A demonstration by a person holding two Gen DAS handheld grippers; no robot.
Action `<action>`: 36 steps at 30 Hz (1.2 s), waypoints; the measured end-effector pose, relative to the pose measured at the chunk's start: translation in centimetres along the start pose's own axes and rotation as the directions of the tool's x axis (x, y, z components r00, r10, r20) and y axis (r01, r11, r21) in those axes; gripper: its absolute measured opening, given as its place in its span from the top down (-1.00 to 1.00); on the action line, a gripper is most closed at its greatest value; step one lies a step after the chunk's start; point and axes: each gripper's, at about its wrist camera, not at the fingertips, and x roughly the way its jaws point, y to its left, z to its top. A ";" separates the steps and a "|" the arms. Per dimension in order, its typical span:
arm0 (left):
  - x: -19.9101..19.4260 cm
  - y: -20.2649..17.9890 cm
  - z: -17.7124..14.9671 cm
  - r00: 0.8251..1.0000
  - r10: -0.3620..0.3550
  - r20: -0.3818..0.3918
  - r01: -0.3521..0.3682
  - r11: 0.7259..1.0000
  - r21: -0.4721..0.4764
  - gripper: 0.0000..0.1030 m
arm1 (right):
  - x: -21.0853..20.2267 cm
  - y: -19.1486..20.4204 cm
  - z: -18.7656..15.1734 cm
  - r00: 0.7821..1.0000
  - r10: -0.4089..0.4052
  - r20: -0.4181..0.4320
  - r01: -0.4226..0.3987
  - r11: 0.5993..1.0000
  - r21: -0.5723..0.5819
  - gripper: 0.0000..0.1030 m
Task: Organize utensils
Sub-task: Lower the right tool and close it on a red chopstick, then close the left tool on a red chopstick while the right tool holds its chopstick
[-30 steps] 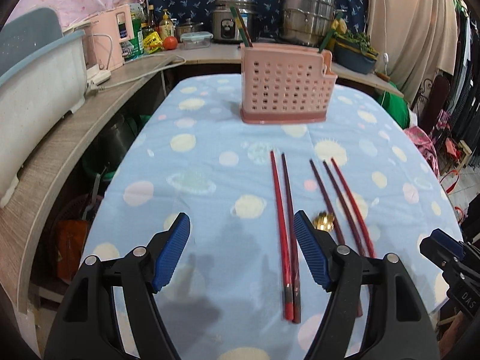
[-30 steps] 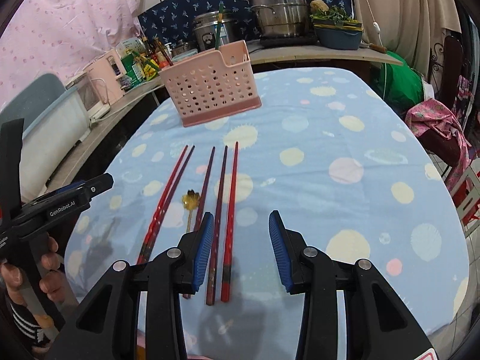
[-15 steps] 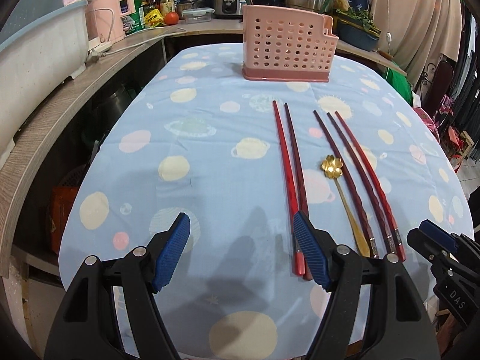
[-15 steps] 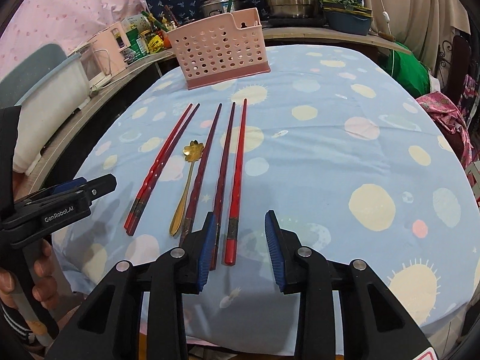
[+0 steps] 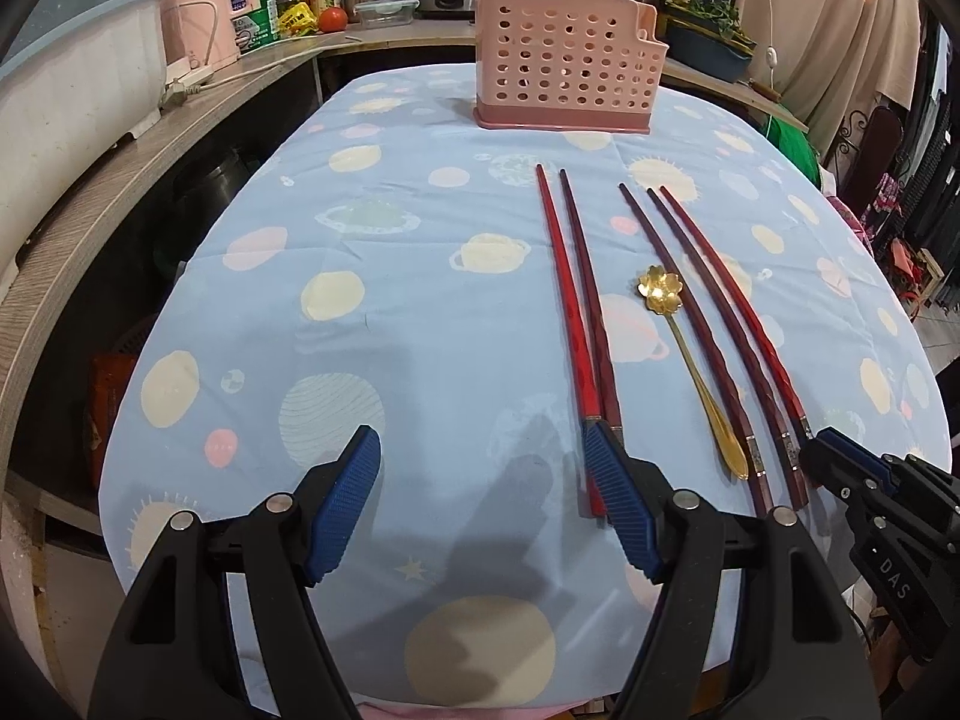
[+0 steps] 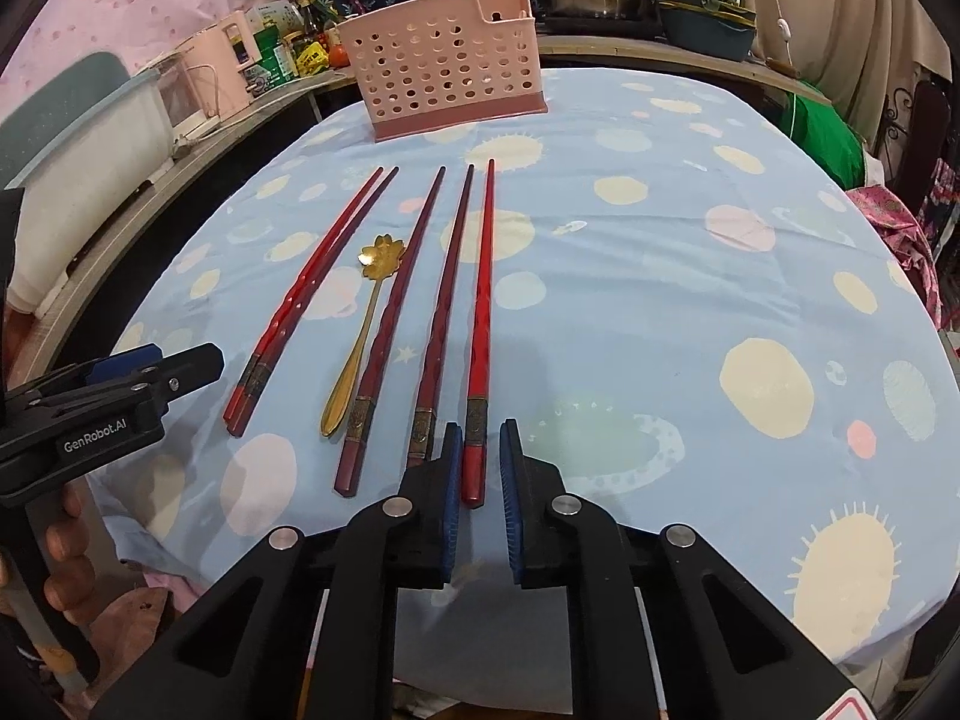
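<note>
Right wrist view, right gripper [image 6: 478, 462] clamped on the rightmost red chopstick [image 6: 483, 300] lying on the tablecloth [image 6: 660, 300], left gripper [image 5: 483, 462] wide apart above the cloth, pink utensil basket [image 6: 444, 84] at the far end.

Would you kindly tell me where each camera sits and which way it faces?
Left wrist: on the left claw, facing across the tablecloth toward the pink basket; own open claw shows, right claw at right edge.
Right wrist: on the right claw, facing likewise; own claw grips the rightmost chopstick; left claw and a hand at left.
Both share basket, chopsticks, gold spoon.
</note>
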 end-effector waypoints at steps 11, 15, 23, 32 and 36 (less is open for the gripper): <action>1.1 -0.9 -0.3 1.000 -0.015 -0.026 0.016 1.000 0.009 -0.25 | 0.0 -0.4 0.0 1.000 0.006 0.002 -0.007 1.000 0.014 0.86; 1.1 -1.0 -0.3 1.000 -0.016 -0.023 0.016 1.000 0.011 -0.24 | 0.0 -0.3 0.0 1.000 0.008 0.002 -0.008 1.000 0.016 0.86; 1.5 -1.5 -0.4 1.000 -0.011 -0.026 0.012 0.999 0.034 -0.06 | 0.0 -0.4 0.0 1.000 0.010 0.004 -0.010 1.000 0.021 0.86; 1.3 -1.1 -0.2 0.999 -0.024 -0.025 0.024 0.999 0.024 0.61 | 0.0 -0.4 0.0 1.000 0.010 0.003 -0.010 1.000 0.020 0.86; 1.3 -0.8 -0.2 0.998 -0.047 -0.032 0.047 0.999 0.011 0.83 | 0.0 -0.4 -0.1 1.000 0.010 0.004 -0.010 1.000 0.021 0.86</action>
